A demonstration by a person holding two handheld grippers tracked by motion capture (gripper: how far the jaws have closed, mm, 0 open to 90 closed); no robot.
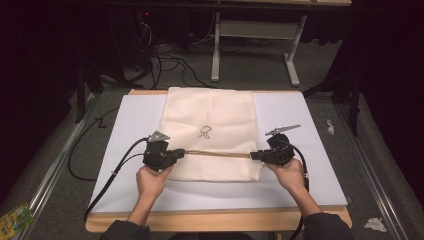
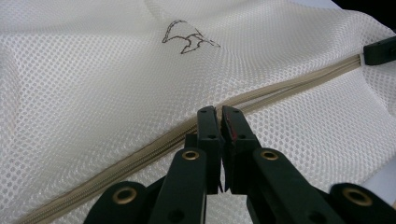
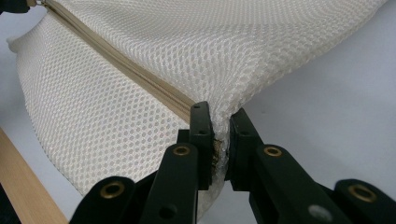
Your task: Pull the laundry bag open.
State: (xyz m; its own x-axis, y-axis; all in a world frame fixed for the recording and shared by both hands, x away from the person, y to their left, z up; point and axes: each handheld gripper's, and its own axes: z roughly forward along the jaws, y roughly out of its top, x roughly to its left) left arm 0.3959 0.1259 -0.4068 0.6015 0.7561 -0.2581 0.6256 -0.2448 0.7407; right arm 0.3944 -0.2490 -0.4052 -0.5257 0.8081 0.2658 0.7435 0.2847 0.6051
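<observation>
We see a white mat (image 1: 300,175) on a wooden table (image 1: 220,220), grey carpet around. Both tongs, left (image 1: 181,153) and right (image 1: 255,156), pinch the honeycomb mesh bag (image 1: 210,120) at its tan zipper (image 1: 217,153).

A white sheet (image 1: 310,150) covers most of a wooden table (image 1: 220,219). Beyond the table, on grey carpet (image 1: 250,75), stands a white metal frame (image 1: 257,30) with two legs, and black cables (image 1: 170,62) lie tangled beside it. A yellow-green packet (image 1: 12,220) lies on the floor at the near left. Two crumpled bits of white paper (image 1: 375,224) lie on the floor at the right, one near and one farther back.
</observation>
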